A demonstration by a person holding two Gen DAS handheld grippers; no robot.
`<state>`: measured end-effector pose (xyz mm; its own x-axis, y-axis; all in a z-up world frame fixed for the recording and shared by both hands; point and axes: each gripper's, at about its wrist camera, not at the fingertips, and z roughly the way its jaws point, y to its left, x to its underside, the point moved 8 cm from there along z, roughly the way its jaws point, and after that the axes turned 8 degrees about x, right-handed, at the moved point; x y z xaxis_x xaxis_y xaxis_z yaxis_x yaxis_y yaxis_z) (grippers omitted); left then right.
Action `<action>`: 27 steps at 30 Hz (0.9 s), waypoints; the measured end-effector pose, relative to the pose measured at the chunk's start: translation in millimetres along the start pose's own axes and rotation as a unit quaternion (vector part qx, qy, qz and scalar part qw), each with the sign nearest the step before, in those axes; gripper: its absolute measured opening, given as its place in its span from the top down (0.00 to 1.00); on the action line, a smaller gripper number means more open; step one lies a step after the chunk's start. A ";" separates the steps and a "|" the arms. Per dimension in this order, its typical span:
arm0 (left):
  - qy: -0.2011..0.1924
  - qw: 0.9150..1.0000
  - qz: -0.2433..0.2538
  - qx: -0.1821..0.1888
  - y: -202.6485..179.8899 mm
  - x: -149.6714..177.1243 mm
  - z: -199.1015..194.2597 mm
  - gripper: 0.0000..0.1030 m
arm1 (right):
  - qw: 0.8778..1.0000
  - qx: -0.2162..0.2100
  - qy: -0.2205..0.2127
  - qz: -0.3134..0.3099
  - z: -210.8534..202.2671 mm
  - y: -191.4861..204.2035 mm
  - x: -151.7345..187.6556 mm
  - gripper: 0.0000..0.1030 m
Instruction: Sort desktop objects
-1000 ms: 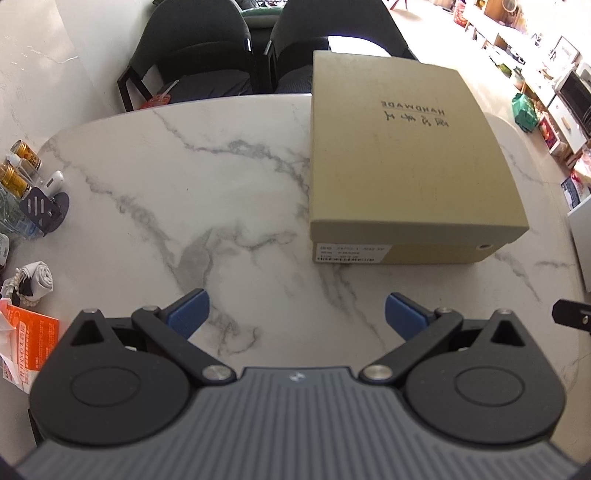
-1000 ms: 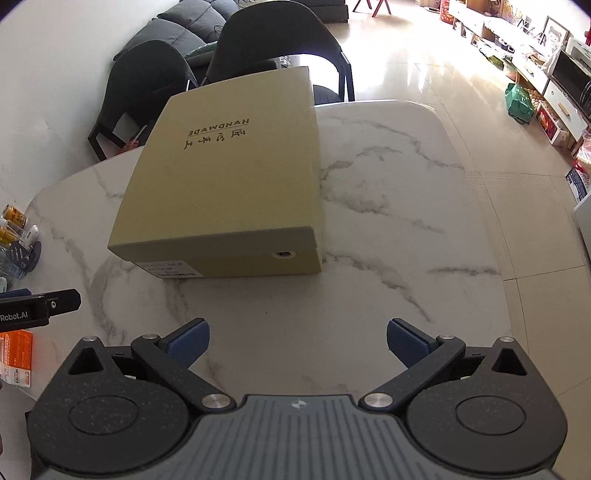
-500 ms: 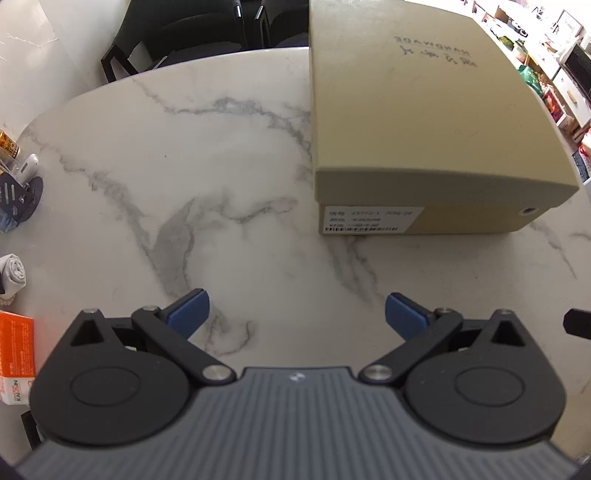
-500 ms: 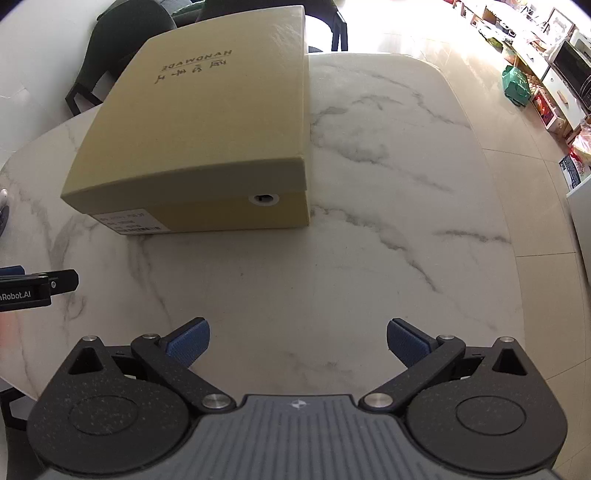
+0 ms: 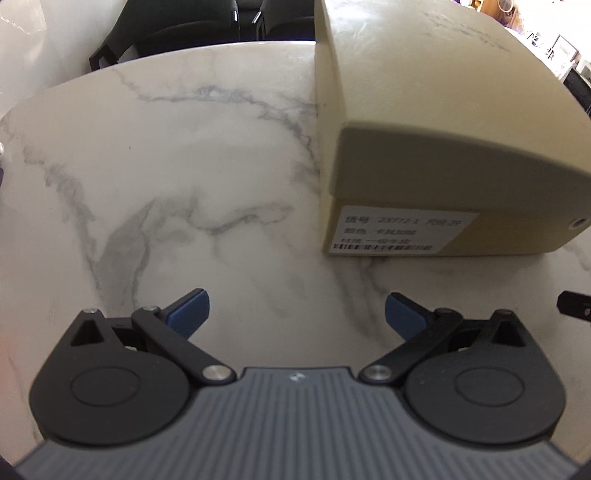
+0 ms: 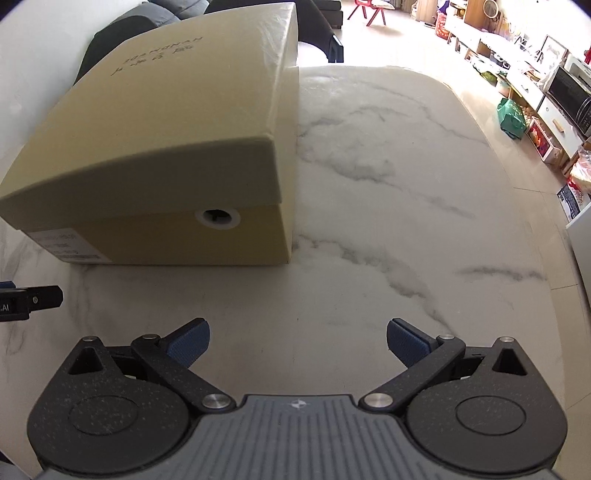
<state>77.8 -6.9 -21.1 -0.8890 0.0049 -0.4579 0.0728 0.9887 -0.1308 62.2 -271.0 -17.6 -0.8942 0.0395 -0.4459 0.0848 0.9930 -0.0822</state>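
Left fingers: we see the left gripper (image 5: 296,314) with its two blue-padded fingers (image 5: 188,312) spread wide, nothing between them, hovering above the table.
Left-view table: a white marble tabletop with grey veins (image 5: 166,177) fills the space ahead of and below these fingers.
Left-view chairs: black chairs (image 5: 177,29) stand beyond the table's far edge, ahead and to the left of the fingers.
Left-view box: the tan rectangular cardboard shoebox with a fitted lid (image 5: 436,122) rests on the marble ahead and to the right of the right-hand finger, apart from it; we read its lid as shut.
Box label: a white printed sticker with a barcode (image 5: 402,234) sits on the end wall facing the fingers; we cannot read its blurred text.
Right fingers: we see the right gripper (image 6: 297,341) with its blue-padded fingers (image 6: 406,343) likewise parted wide and empty above the marble.
Right-view box: the shoebox lies ahead and to the left of the left-hand finger, not touching it, with a round white-ringed hole (image 6: 218,218) in its near wall.
Right-view neighbour: a black tip of the left gripper shows at the left edge, left of the fingers.
Right-view floor: pale glossy floor tiles (image 6: 424,48) and cluttered white shelving (image 6: 535,96) lie beyond the table, far ahead and to the right of the fingers.
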 end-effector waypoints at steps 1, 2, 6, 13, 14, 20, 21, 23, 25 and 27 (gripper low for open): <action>-0.003 1.000 0.002 -0.003 0.7 0.0 2.4 0.00 | 1.000 0.003 -0.001 -0.001 4.0 -0.5 -0.5 0.00; -0.005 1.000 0.002 -0.005 1.4 0.0 4.7 0.00 | 1.000 0.007 -0.001 0.000 8.4 -1.2 -1.3 0.00; -0.014 1.000 -0.001 -0.007 3.8 0.4 13.3 0.00 | 1.000 0.009 -0.008 0.018 20.2 -1.8 -6.8 0.00; -0.070 0.998 0.002 -0.007 2.2 0.7 13.5 0.00 | 0.999 0.019 -0.040 0.001 29.8 4.8 -3.0 0.00; -0.081 0.997 0.001 -0.008 2.0 1.7 12.9 0.00 | 0.998 0.021 -0.051 -0.002 29.4 5.0 -1.6 0.00; -0.133 0.991 -0.008 -0.020 -0.8 8.3 9.5 0.00 | 0.992 0.020 -0.124 0.003 24.8 2.8 10.5 0.00; -0.140 0.990 -0.007 -0.021 -1.3 9.4 9.0 0.00 | 0.991 0.020 -0.135 0.005 24.0 2.4 12.4 0.00; -0.158 0.987 -0.002 -0.020 -1.0 11.8 8.1 0.00 | 0.986 0.023 -0.162 0.012 23.1 1.7 16.2 0.00; -0.174 0.985 0.000 -0.018 -1.2 14.3 8.2 0.00 | 0.984 0.023 -0.176 0.015 22.5 0.6 17.7 0.00; -0.184 0.983 0.004 -0.017 -1.1 15.6 8.2 0.00 | 0.983 0.023 -0.182 0.016 21.9 -0.5 16.8 0.00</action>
<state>67.6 -9.1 -35.4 -0.6650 -0.0356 -0.7460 0.0583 0.9933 -0.0994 56.7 -273.3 -44.6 -0.6755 0.0199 -0.7371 0.1382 0.9854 -0.1000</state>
